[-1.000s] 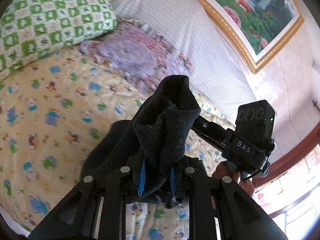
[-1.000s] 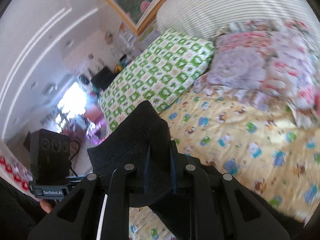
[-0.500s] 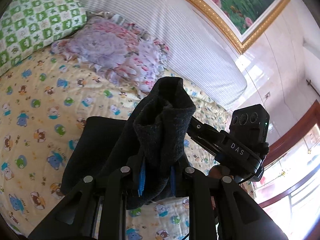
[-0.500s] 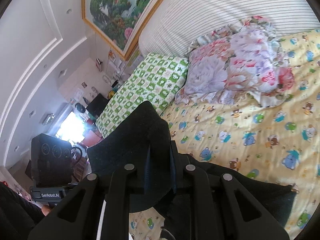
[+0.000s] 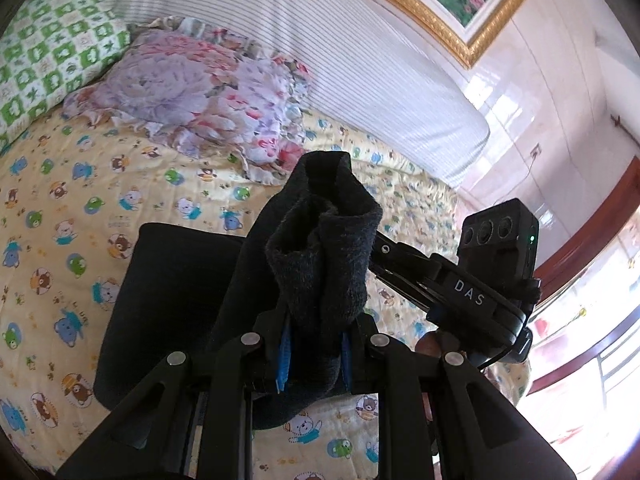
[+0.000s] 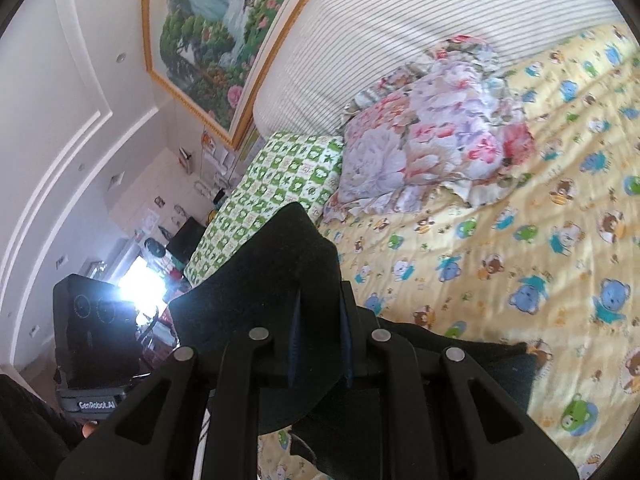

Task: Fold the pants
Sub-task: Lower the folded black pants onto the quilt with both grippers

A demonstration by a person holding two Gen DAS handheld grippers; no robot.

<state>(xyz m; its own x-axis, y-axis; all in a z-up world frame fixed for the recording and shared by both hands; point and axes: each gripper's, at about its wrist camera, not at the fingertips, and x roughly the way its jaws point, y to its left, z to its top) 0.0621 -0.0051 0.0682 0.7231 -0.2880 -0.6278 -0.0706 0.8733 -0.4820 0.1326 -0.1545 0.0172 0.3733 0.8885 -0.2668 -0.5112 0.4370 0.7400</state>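
The pants (image 5: 172, 300) are dark, fleecy fabric, held up over the yellow cartoon-print bedsheet (image 5: 60, 200). My left gripper (image 5: 314, 354) is shut on a bunched edge of the pants that sticks up between its blue-padded fingers. The rest hangs down and to the left. My right gripper (image 6: 318, 350) is shut on another part of the pants (image 6: 288, 280), which drape over its fingers and trail right (image 6: 496, 364). The right gripper's body shows in the left wrist view (image 5: 472, 296), close by on the right.
A floral pillow (image 5: 208, 92) and a green checkered pillow (image 5: 52, 44) lie at the head of the bed, against a striped headboard (image 5: 320, 40). A framed painting (image 6: 224, 40) hangs above. A window (image 5: 580, 344) is on the right.
Both grippers have risen and tilted with the pants still held, so more of the bed and the hanging fabric shows. The grips are unchanged.
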